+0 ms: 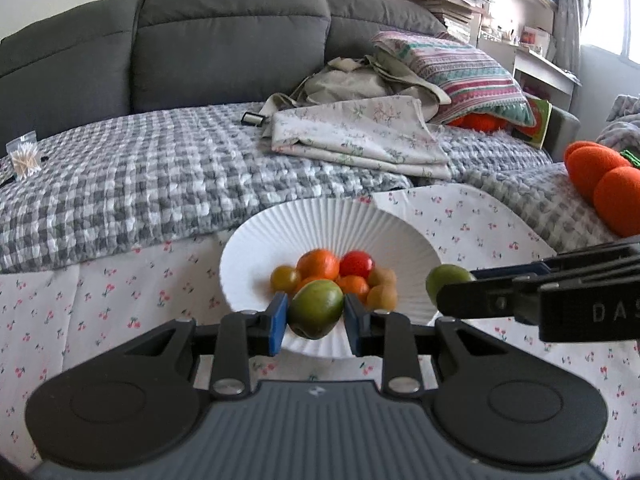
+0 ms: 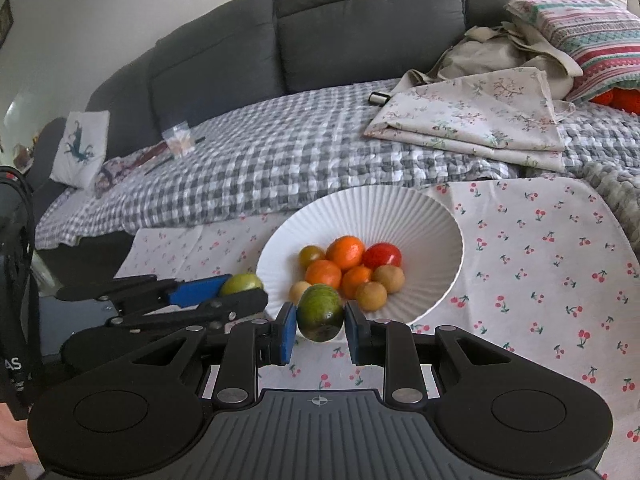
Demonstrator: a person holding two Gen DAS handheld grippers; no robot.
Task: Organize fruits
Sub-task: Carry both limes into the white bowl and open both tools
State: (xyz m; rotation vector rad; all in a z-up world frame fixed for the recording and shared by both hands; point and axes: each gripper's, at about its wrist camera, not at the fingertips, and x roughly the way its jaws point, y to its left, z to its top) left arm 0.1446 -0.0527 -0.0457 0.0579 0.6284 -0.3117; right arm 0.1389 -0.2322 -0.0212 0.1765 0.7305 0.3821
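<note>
A white ribbed bowl (image 1: 360, 224) (image 2: 424, 216) stands on a cherry-print cloth and holds several small fruits: oranges (image 1: 317, 264) (image 2: 345, 253), a red tomato (image 1: 356, 264) (image 2: 382, 255) and brownish ones. My left gripper (image 1: 316, 314) is shut on a green fruit (image 1: 316, 308) just in front of the bowl's near rim. My right gripper (image 2: 320, 316) is shut on another green fruit (image 2: 321, 312) at the bowl's near edge. Each gripper shows in the other's view, the right (image 1: 452, 294) holding its fruit (image 1: 444, 280), the left (image 2: 244, 292) holding its fruit (image 2: 240, 283).
The cherry-print cloth (image 2: 540, 264) lies over a grey checked blanket (image 1: 140, 184) on a dark sofa. Folded floral fabric (image 1: 360, 132), a striped pillow (image 1: 460, 72) and an orange plush (image 1: 600, 184) lie behind and to the right.
</note>
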